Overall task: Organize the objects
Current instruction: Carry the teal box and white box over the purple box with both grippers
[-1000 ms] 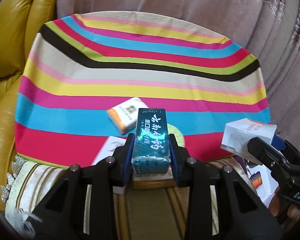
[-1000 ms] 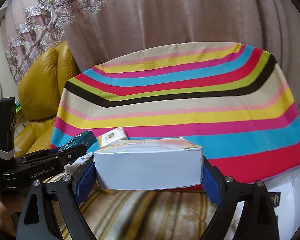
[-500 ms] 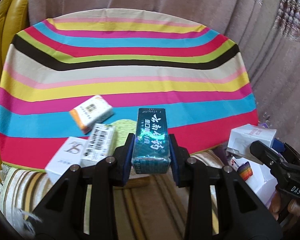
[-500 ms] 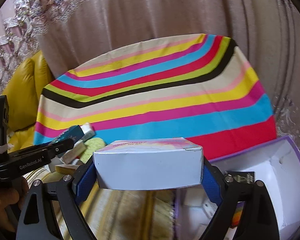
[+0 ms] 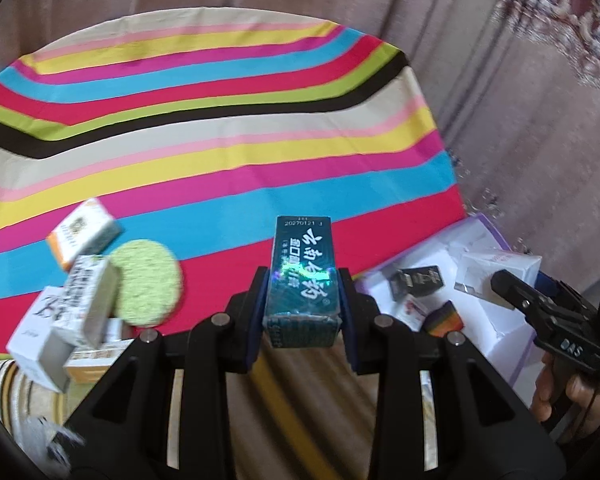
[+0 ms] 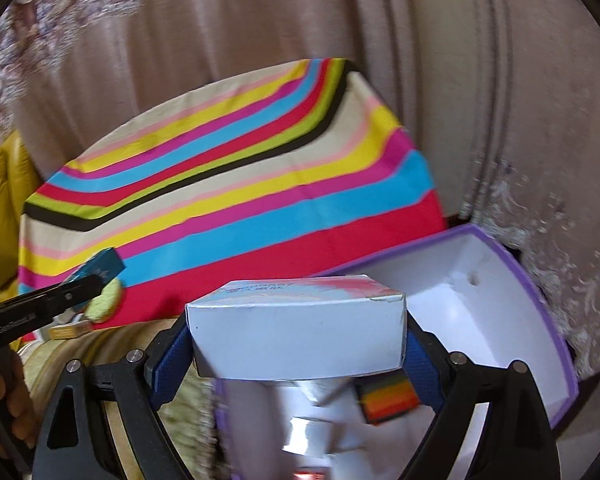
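The left tongs are clamping a teal box by its long sides, holding it in the air above the near edge of the striped cloth. The right tongs are gripping a white box by its two ends, carrying it over the near-left part of an open purple-rimmed bin, where a rainbow-striped box is lying beneath it. On the cloth to the left, a green pad is lying beside a loose pile of small boxes, an orange-and-white box sitting just behind them.
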Action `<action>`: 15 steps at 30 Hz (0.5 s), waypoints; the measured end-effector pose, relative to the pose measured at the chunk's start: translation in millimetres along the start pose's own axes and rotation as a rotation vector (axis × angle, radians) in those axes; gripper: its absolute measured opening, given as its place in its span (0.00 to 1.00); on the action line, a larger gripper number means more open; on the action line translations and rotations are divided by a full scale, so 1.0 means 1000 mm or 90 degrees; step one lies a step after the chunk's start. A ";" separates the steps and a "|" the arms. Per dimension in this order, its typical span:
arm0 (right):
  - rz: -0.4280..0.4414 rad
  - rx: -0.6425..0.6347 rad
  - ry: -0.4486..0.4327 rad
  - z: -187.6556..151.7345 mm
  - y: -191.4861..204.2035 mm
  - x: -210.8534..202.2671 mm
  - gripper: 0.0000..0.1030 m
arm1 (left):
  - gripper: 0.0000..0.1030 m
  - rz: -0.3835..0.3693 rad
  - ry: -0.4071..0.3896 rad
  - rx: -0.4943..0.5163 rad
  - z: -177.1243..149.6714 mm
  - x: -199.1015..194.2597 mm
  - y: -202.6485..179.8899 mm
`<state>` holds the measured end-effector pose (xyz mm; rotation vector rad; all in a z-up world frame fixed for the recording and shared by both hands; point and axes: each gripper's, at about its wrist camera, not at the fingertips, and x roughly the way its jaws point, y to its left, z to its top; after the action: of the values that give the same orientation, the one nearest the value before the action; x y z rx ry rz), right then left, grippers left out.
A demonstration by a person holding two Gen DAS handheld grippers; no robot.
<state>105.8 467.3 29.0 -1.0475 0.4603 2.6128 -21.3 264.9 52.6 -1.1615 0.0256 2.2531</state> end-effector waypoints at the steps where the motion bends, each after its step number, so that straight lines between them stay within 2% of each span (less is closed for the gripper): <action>1: -0.011 0.008 0.001 0.000 -0.007 -0.001 0.89 | 0.36 -0.007 0.005 0.007 0.000 0.003 -0.006; 11: -0.121 0.062 0.010 -0.008 -0.066 -0.009 0.89 | 0.36 -0.095 0.069 0.072 -0.009 0.026 -0.067; 15: -0.150 0.091 0.023 -0.013 -0.089 -0.011 0.89 | 0.36 -0.136 0.111 0.099 -0.015 0.038 -0.094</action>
<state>154.7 541.0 11.4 -1.0354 0.4926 2.3229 21.6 357.0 37.7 -1.2133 0.1372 1.9248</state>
